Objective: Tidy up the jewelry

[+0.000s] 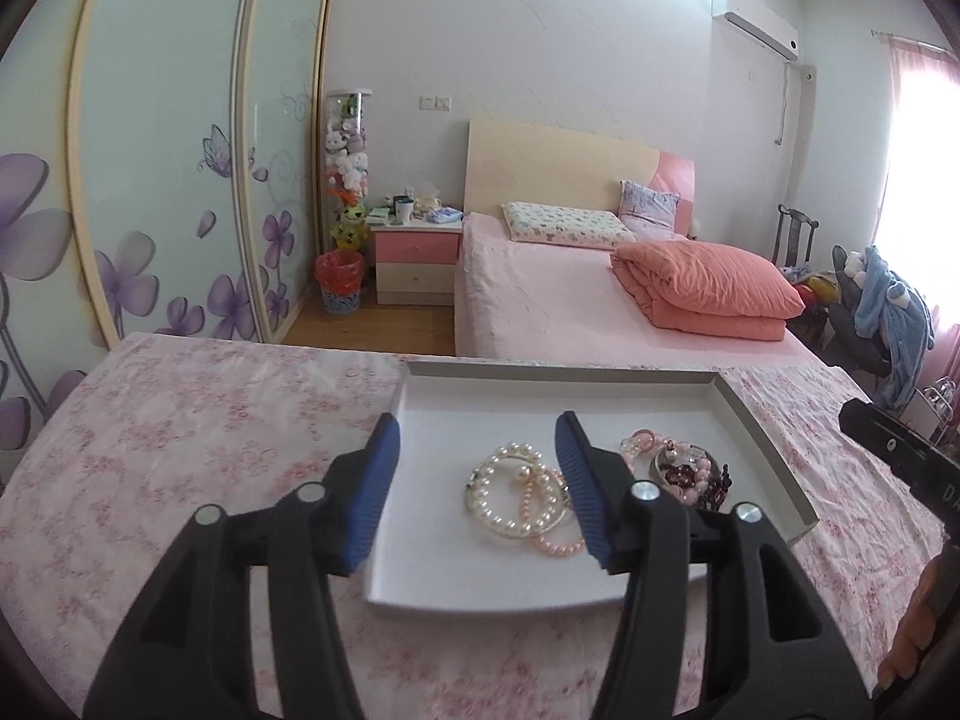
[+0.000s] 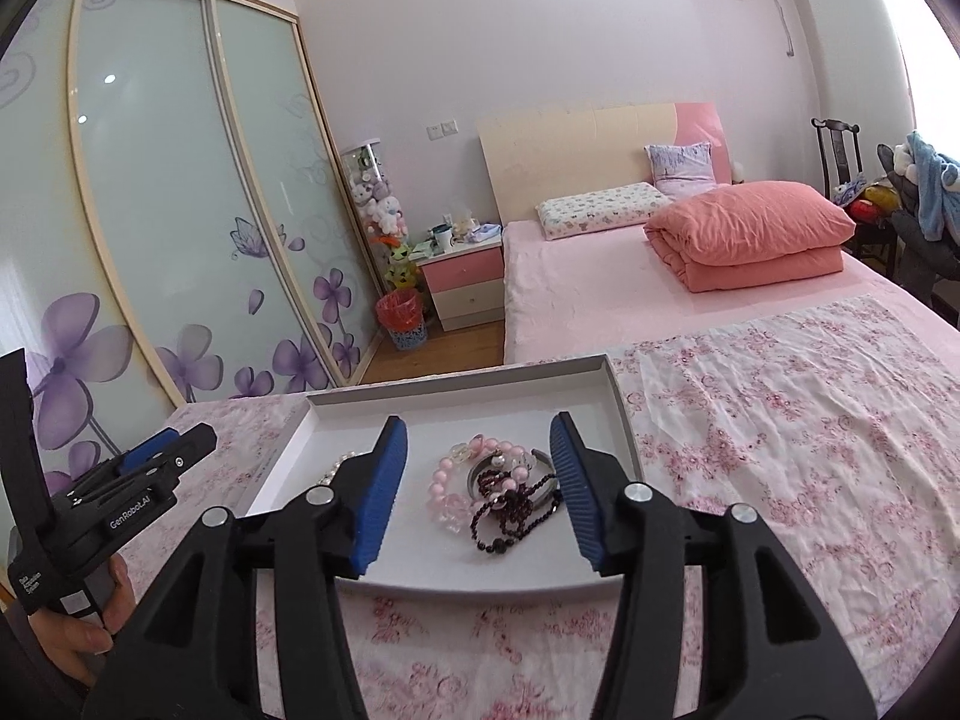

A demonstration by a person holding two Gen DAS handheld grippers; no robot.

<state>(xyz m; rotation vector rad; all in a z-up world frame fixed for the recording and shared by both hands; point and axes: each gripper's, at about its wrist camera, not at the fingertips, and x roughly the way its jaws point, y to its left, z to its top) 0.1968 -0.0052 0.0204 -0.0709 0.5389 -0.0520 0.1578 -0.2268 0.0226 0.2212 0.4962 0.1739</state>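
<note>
A shallow white tray (image 1: 432,396) lies on a pink floral cloth (image 1: 180,420). In it lie white pearl bracelets (image 1: 510,495), a thin pink bead bracelet (image 1: 561,543) and, to the right, a heap of pink and dark red bead bracelets (image 1: 690,471). My left gripper (image 1: 477,438) is open and empty, above the tray's near part, with the pearls between its fingers. In the right wrist view the tray (image 2: 456,399) holds the pink bead bracelet (image 2: 447,483) and dark red beads (image 2: 510,510). My right gripper (image 2: 480,438) is open and empty over them.
The left gripper's body (image 2: 120,492) shows at the left of the right wrist view. Behind the cloth stands a pink bed (image 1: 570,300) with a folded orange quilt (image 1: 702,282). A nightstand (image 1: 417,258), a red bin (image 1: 341,282) and sliding wardrobe doors (image 1: 150,150) stand to the left.
</note>
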